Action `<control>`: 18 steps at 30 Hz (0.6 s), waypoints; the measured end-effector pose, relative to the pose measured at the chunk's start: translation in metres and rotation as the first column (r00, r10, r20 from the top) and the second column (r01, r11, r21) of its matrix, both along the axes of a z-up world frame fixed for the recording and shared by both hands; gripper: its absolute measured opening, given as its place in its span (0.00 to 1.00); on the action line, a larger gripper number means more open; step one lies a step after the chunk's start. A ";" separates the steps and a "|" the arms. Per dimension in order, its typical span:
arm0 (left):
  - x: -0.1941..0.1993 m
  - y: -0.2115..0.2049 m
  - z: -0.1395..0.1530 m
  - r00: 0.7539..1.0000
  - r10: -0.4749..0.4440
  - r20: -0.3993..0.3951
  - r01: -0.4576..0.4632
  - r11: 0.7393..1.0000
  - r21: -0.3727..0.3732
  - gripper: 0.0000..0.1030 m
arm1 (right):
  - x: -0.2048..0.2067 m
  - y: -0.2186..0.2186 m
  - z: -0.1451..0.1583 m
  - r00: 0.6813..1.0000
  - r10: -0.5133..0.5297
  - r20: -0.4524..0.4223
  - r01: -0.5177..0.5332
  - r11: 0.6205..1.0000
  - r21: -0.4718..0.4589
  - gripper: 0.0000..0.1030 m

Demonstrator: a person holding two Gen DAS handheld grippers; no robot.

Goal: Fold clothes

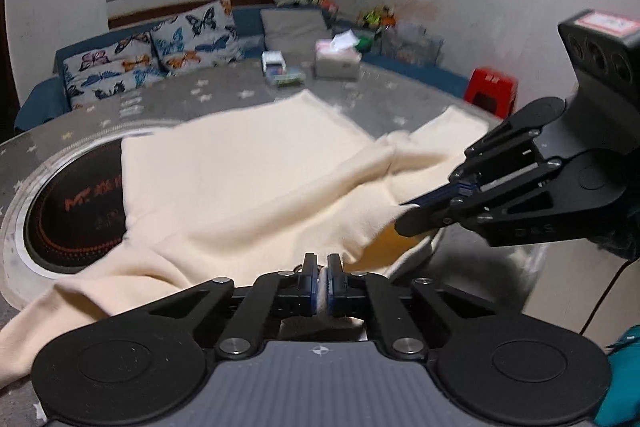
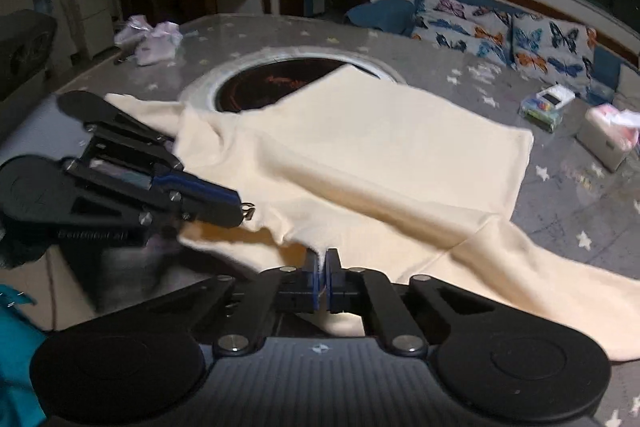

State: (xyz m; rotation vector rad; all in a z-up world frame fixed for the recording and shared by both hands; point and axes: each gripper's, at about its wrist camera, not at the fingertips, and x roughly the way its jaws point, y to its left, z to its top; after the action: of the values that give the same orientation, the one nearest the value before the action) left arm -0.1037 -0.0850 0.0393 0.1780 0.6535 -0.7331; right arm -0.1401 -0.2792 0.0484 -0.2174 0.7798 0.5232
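My left gripper [image 1: 322, 263] is pinched tight, its jaws nearly meeting on a thin fold of cream cloth [image 1: 240, 179]. My right gripper [image 2: 323, 259] is clamped likewise, near the left one, both fingers pointing toward the far side.

The garment [image 1: 248, 183] is a cream cloth, soft and matt, with a faintly fuzzy knit look. The left gripper [image 1: 322, 269] and right gripper [image 2: 323, 263] are matt black plastic with bright metal screws at the joints (their fingers carry blue pads). The table [image 2: 568, 211] wears a grey star-printed cloth under a glossy clear cover. The round cooktop [image 1: 76, 211] set into it is dark, glassy and shiny. The butterfly cushions [image 1: 192, 35] are printed fabric.
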 end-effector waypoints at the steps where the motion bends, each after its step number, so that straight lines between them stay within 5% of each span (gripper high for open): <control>1: -0.004 0.004 0.003 1.000 -0.010 0.004 0.010 1.000 -0.013 0.05 | -0.006 -0.001 0.004 1.000 0.015 0.002 -0.015 1.000 -0.001 0.02; 9: -0.012 0.013 -0.012 0.994 -0.064 -0.093 0.067 0.997 0.034 0.05 | -0.040 0.008 -0.004 0.980 0.144 -0.136 -0.153 0.987 -0.058 0.04; 18: 0.016 0.009 0.011 0.999 0.036 -0.040 -0.038 0.998 -0.056 0.08 | -0.005 -0.016 0.018 1.000 0.002 -0.006 -0.002 1.000 -0.010 0.11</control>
State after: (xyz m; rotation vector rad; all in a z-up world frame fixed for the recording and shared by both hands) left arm -0.0879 -0.0763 0.0502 0.1000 0.6707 -0.7203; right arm -0.1447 -0.2951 0.0665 -0.2262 0.7880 0.5221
